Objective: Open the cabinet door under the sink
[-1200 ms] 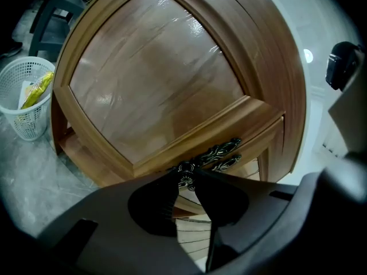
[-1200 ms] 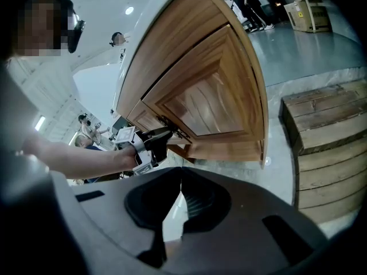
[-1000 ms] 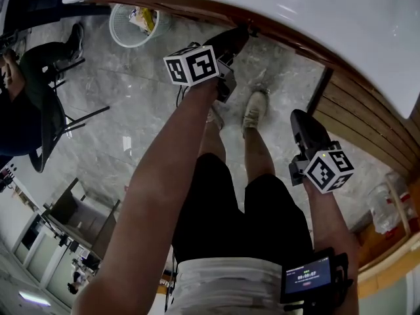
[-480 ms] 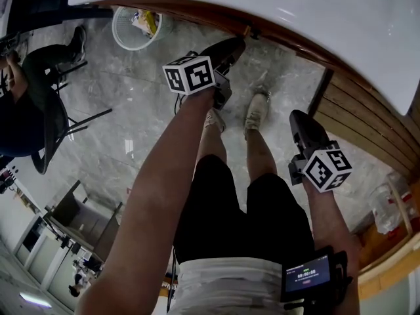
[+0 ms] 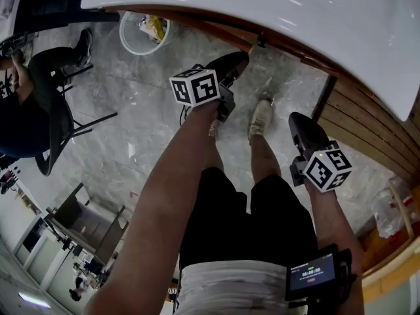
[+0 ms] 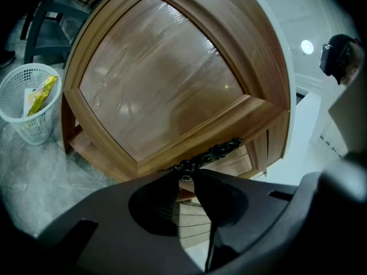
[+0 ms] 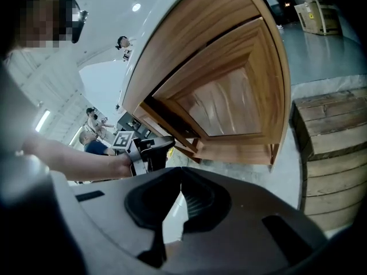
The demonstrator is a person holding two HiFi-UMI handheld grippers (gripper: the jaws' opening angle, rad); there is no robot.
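My right gripper [image 7: 180, 173] points at the floor [image 7: 252, 173] in front of the cabinet [image 7: 229, 102], jaws pressed together with nothing between them. At the cabinet's left corner, under a dark gap in its front, my left arm [image 7: 69, 162] reaches in with the left gripper [image 7: 160, 144]. A wooden crate [image 7: 332, 136] stands just right of the cabinet. Far behind its left side are people [image 7: 98, 148].

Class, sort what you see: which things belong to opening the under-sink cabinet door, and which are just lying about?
Belongs to the job: cabinet door, door handle, left gripper.
Lying about: waste basket, chair, wooden crate.
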